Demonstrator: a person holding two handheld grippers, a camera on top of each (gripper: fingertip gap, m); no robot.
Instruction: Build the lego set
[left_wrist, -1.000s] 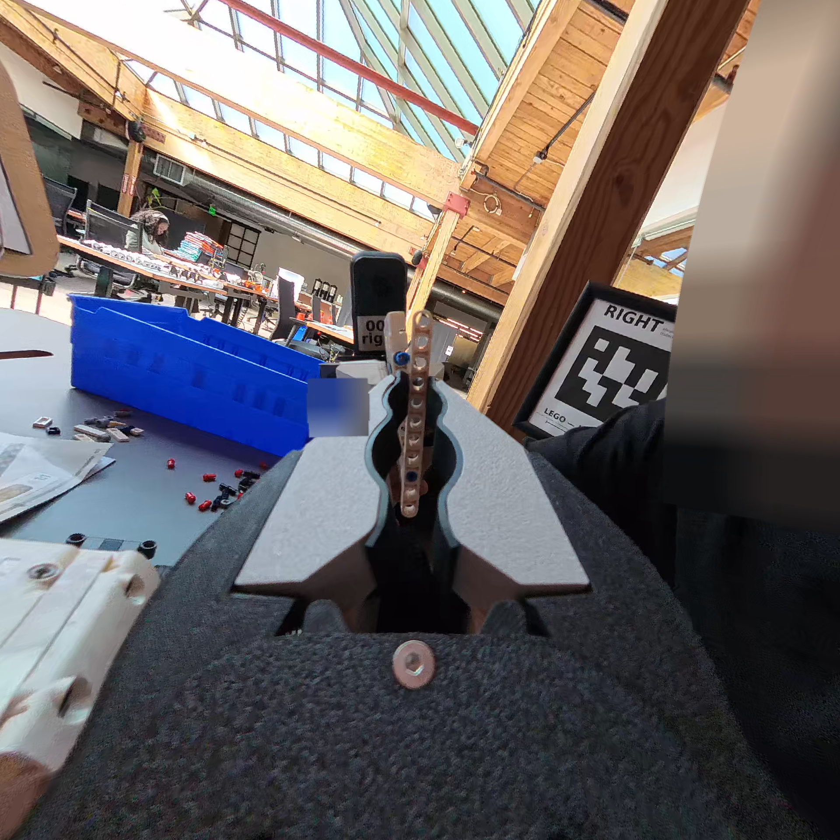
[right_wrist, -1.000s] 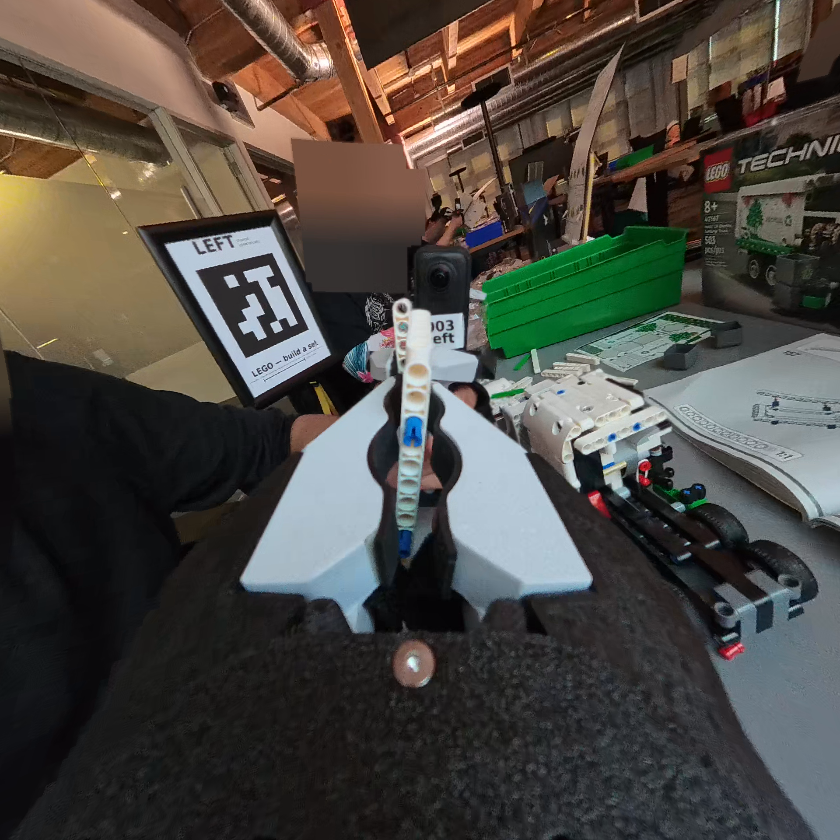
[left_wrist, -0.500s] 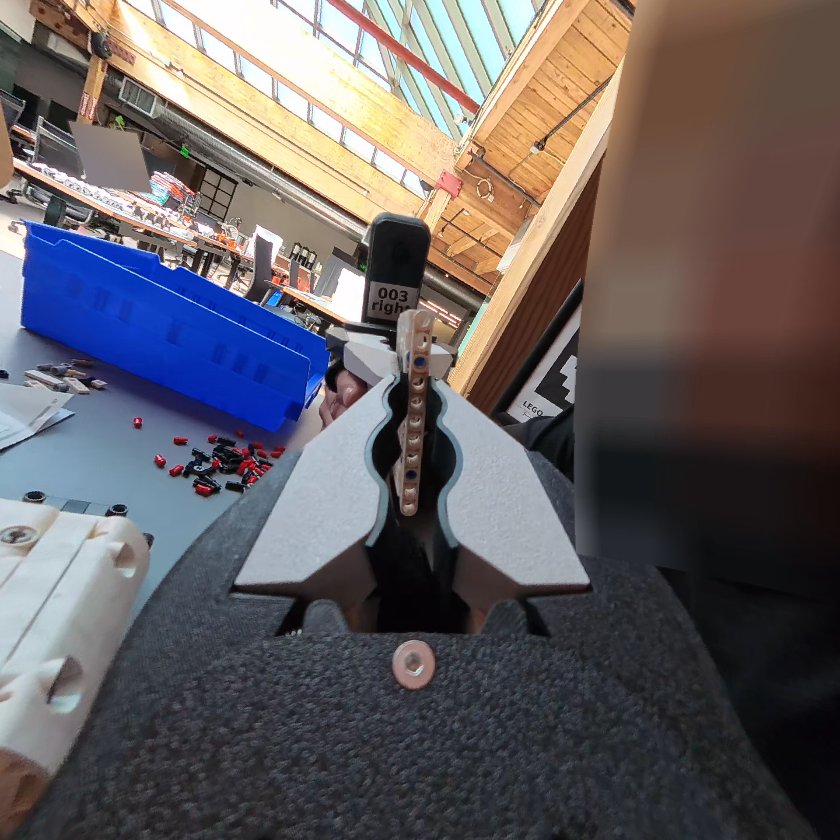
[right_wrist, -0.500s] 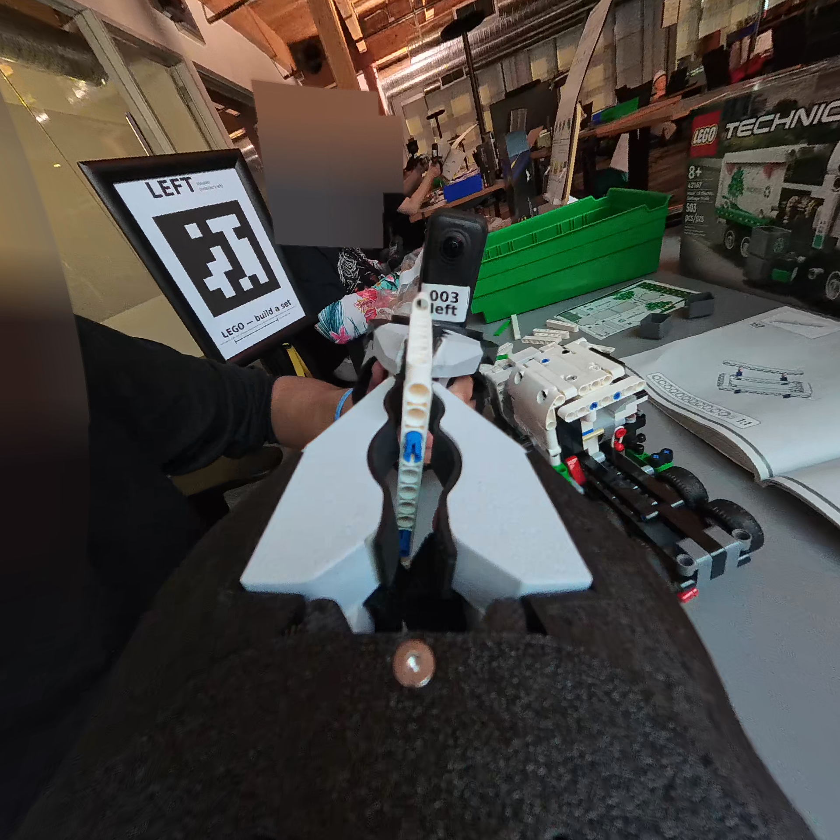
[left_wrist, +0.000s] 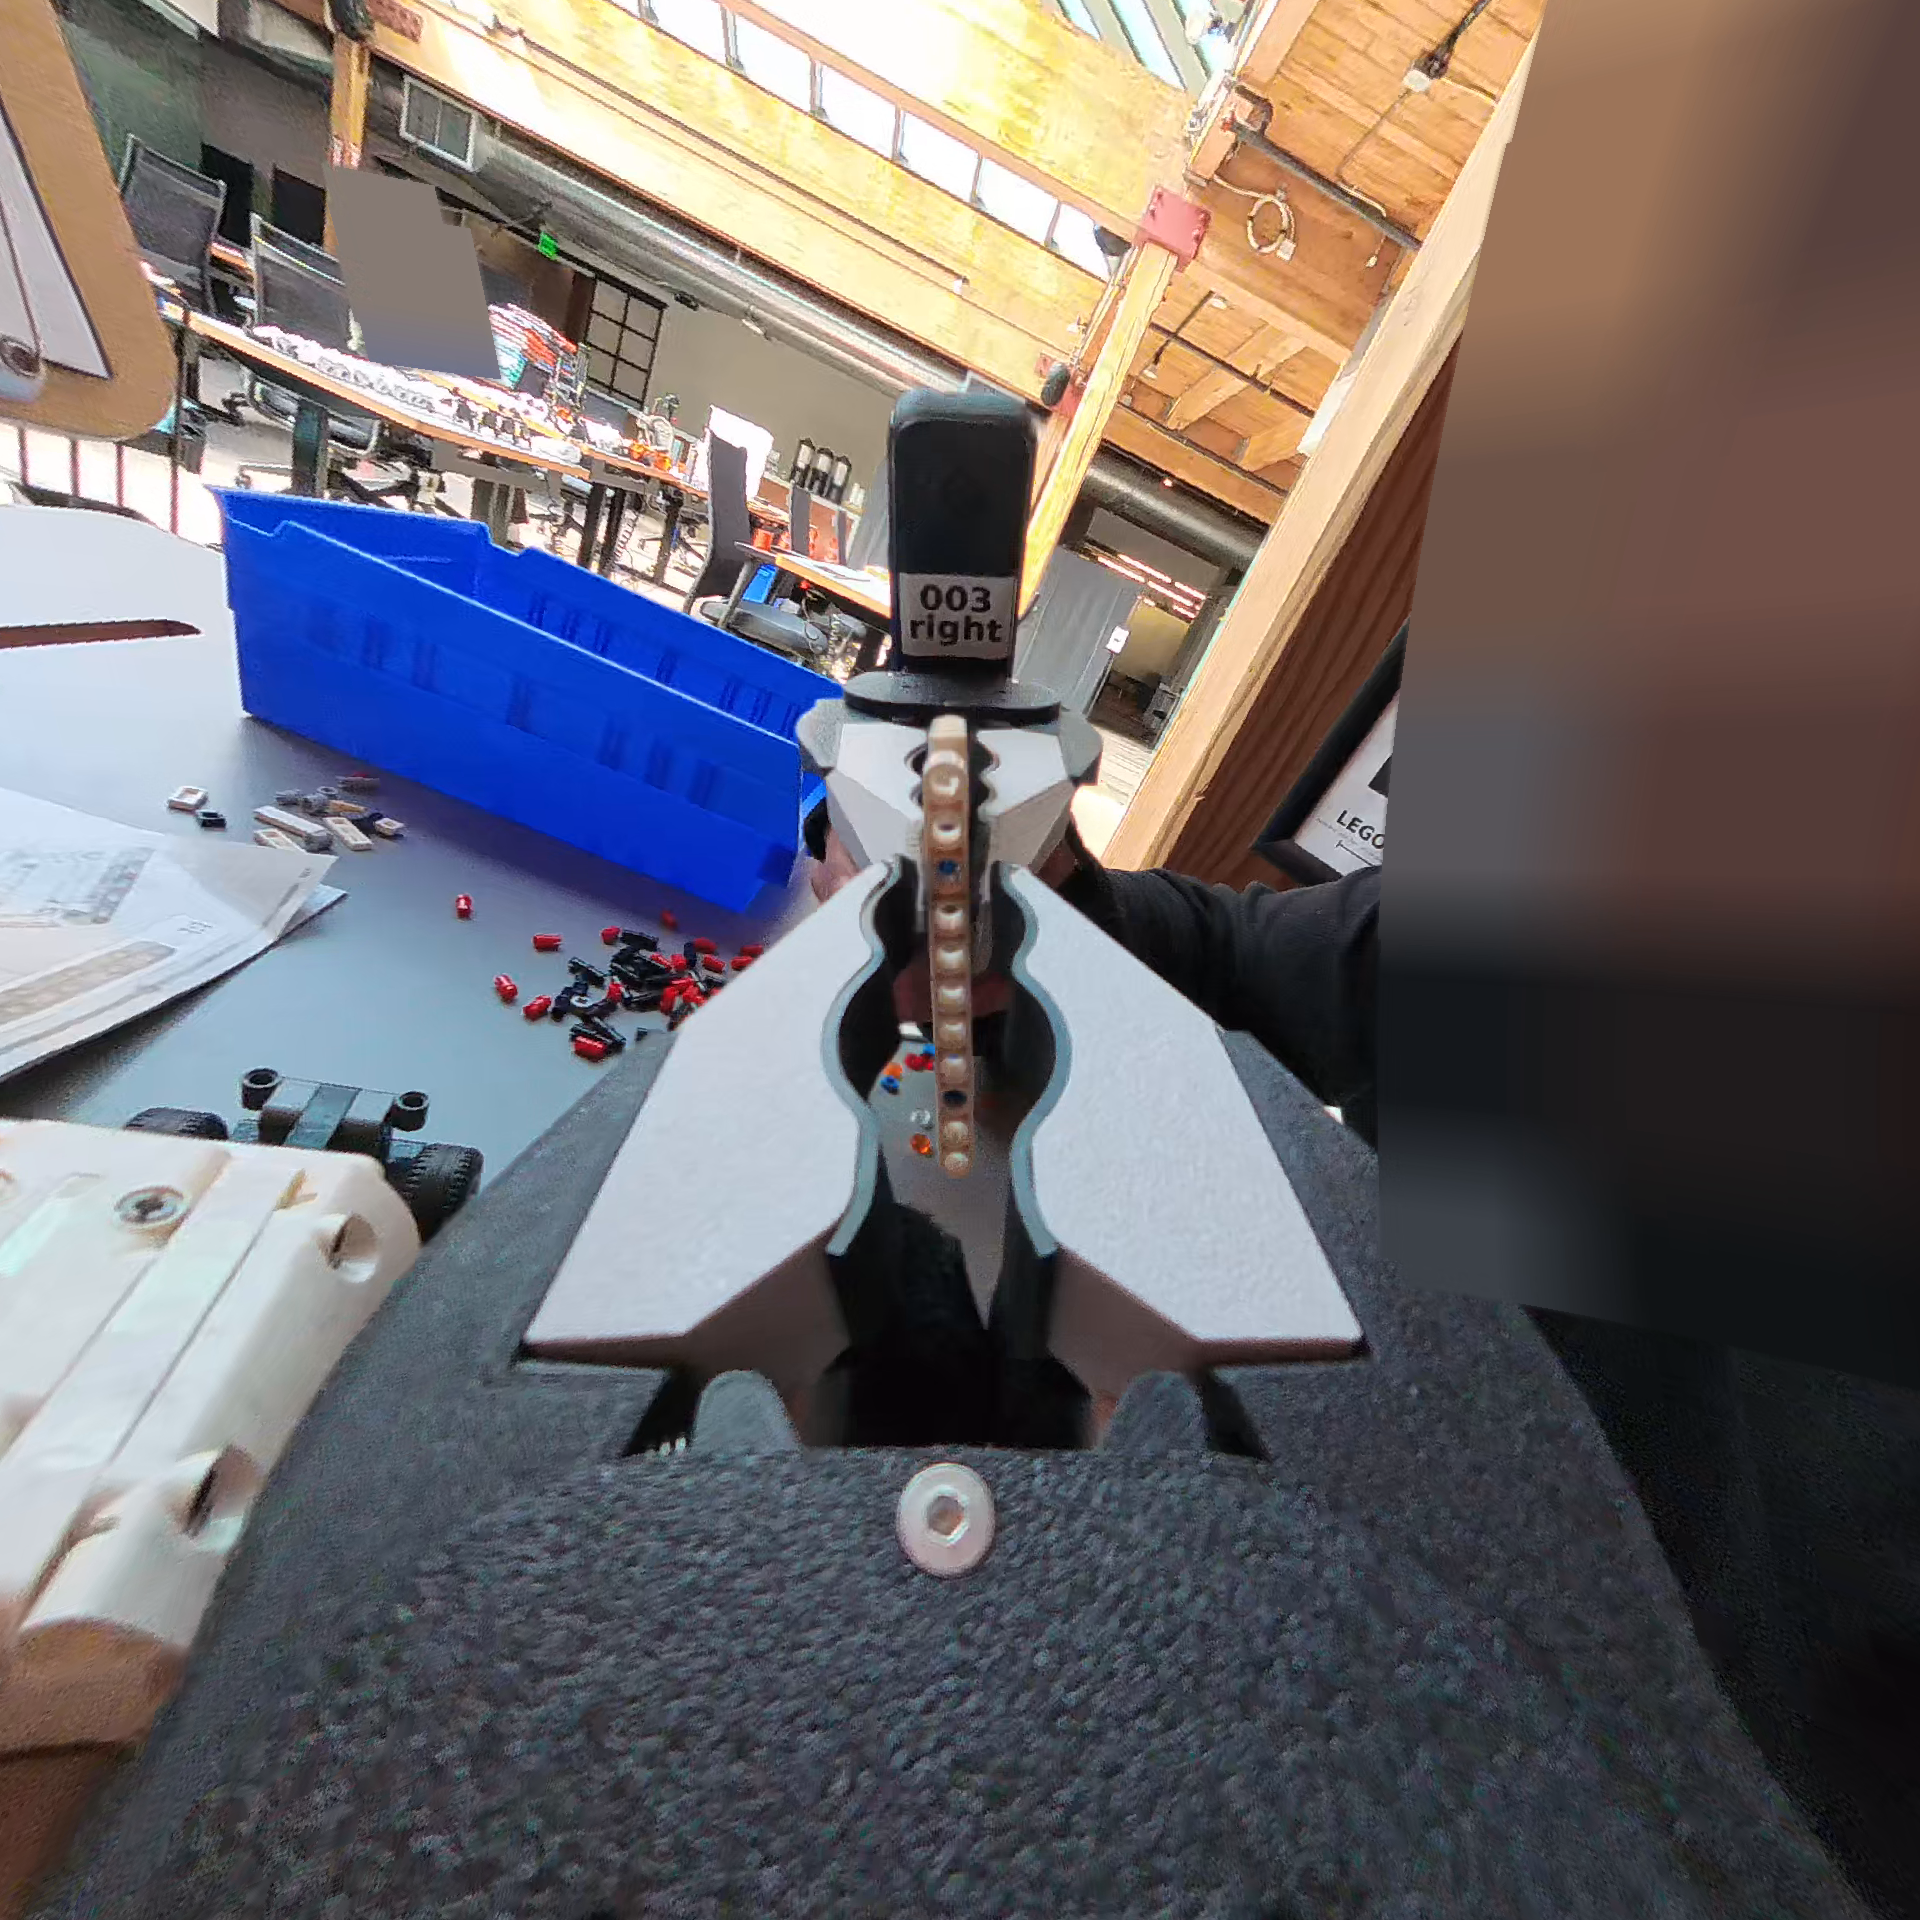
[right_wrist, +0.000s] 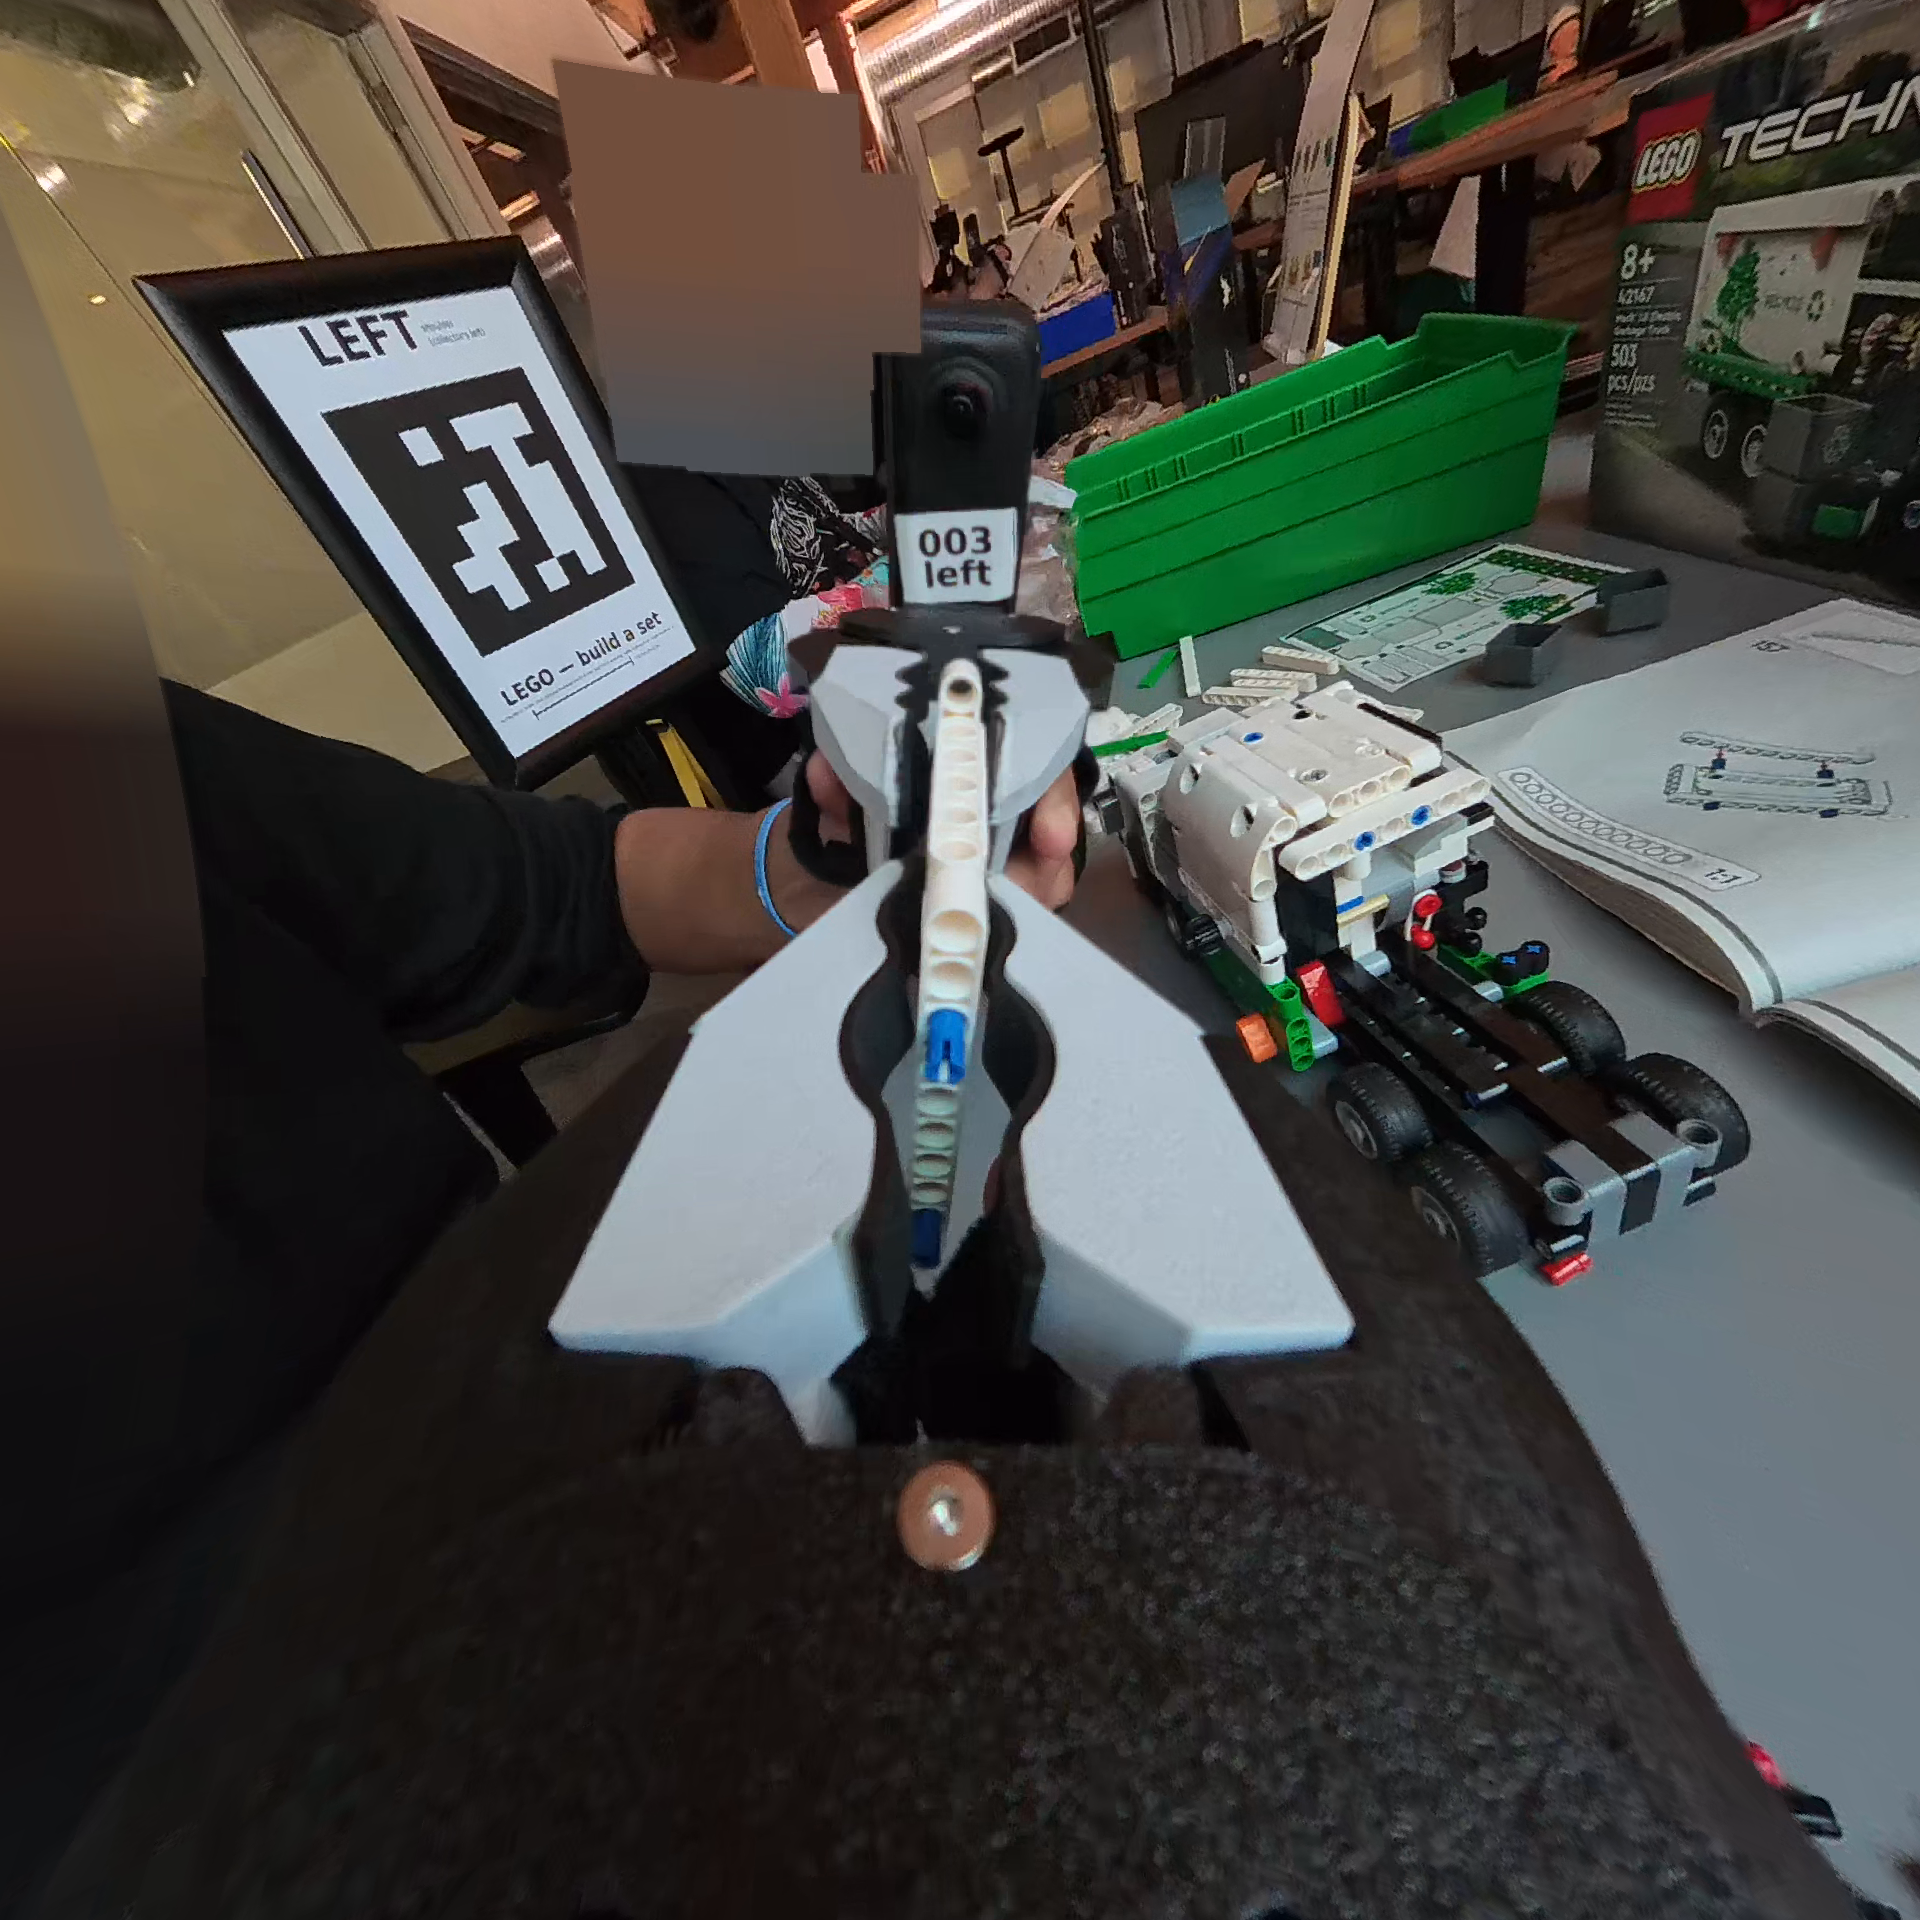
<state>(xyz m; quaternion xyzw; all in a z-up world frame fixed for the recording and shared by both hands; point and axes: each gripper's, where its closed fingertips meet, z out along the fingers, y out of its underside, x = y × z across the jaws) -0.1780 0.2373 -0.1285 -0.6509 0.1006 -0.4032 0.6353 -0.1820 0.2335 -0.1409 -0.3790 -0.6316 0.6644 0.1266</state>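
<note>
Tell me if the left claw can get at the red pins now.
Probably not yet: the left claw is shut on the beam it shares with the right claw. The red pins lie uncovered on the table to its left, so the way looks free once it lets go.
</note>
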